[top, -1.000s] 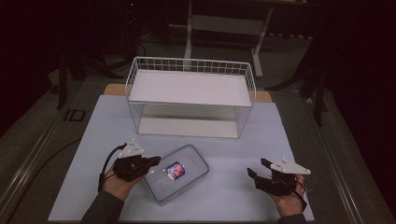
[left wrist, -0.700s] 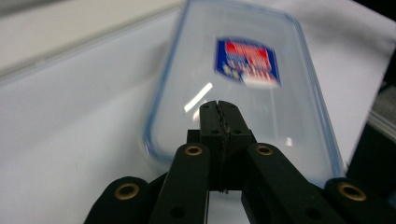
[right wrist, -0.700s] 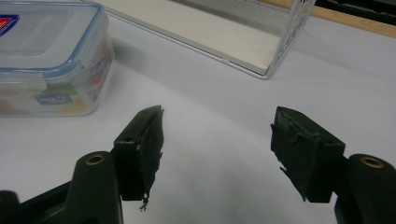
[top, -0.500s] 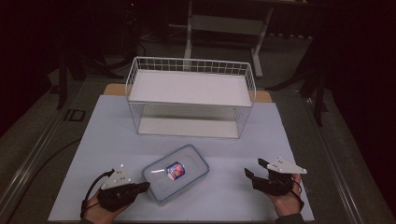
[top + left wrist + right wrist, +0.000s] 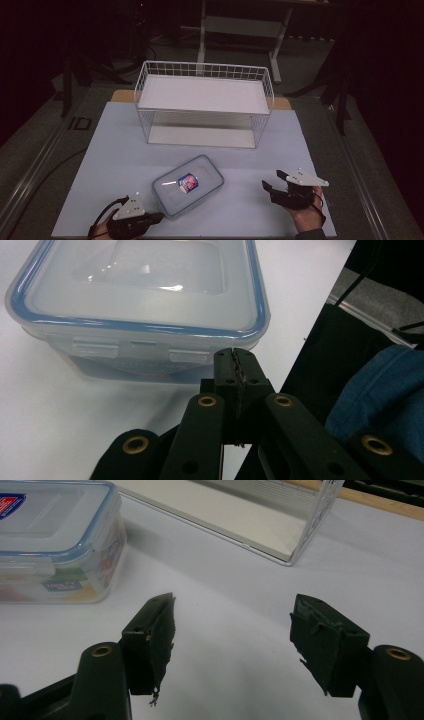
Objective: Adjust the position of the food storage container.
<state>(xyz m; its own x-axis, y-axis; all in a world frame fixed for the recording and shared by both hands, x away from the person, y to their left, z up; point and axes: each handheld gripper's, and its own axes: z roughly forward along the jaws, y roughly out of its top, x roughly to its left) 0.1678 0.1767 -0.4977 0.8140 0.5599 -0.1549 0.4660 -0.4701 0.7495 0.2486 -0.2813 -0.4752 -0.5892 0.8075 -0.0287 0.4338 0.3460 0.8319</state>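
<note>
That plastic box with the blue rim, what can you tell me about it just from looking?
The plastic box is a rectangular food container of cloudy clear plastic with rounded corners. Its lid is on, edged in blue, with latch flaps on the sides and a small red and blue sticker on top. Colourful labels show faintly through the walls. It lies flat and skewed on the white tabletop, in front of the wire basket. The shut left gripper sits just at its near end; contact is unclear.

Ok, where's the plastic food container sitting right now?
In the high view, the container lies on the white mat, near its front edge, in front of the wire rack, between the left gripper and right gripper.
</note>
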